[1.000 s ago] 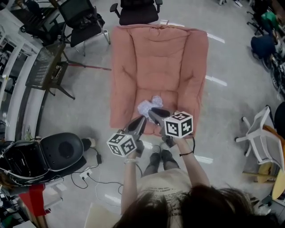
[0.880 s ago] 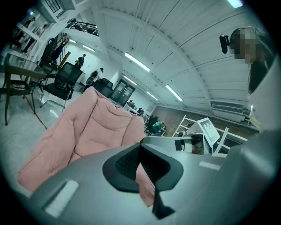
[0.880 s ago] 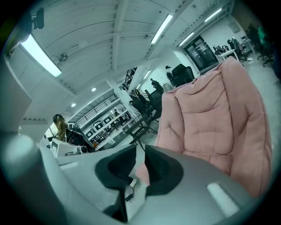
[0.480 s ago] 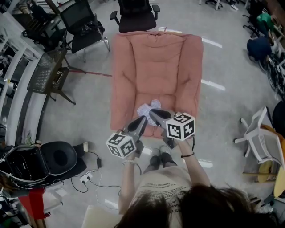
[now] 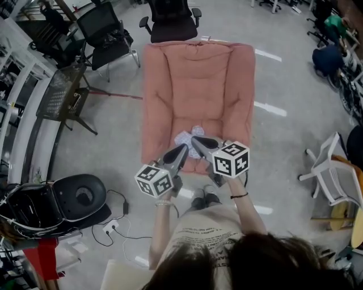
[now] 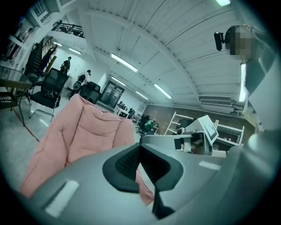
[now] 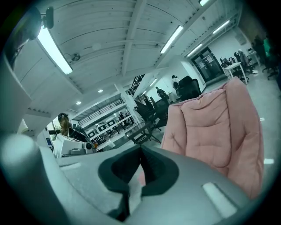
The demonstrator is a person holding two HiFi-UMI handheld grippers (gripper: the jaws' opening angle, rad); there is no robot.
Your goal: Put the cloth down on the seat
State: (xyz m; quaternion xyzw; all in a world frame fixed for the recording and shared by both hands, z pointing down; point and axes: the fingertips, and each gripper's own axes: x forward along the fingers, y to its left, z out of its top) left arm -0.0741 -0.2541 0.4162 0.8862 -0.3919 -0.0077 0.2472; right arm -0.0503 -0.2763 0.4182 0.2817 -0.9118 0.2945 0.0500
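- Pink armchair (image 5: 195, 73) stands on the grey floor (image 5: 283, 73), its padded back spread open away from the person.
- Cloth (image 5: 187, 137): small, white to pale lilac, crumpled. It lies on the front part of the seat (image 5: 218, 126), roughly centred between the arm pads.
- Left tool (image 5: 184, 149): jaws together, tips meeting, nothing between them. Only pink padding shows through the gap behind the tips in the left gripper view. Its tip is just beside the cloth's near-left edge, over the seat's front lip.
- Right tool (image 5: 196, 140): jaws have just been closing and the tips now meet, with no cloth pinched at them in the right gripper view. A pale patch shows through the gap below the tips, and I cannot tell what it is. In the head view its tip overlaps the cloth's near edge; touching or above it, cannot tell.
- The tools sit side by side, tips angled toward each other, with marker cubes (image 5: 154, 181) toward the person.
- Black office chairs (image 5: 170, 17) are behind the armchair, and a white chair (image 5: 332, 170) is well apart to the right.
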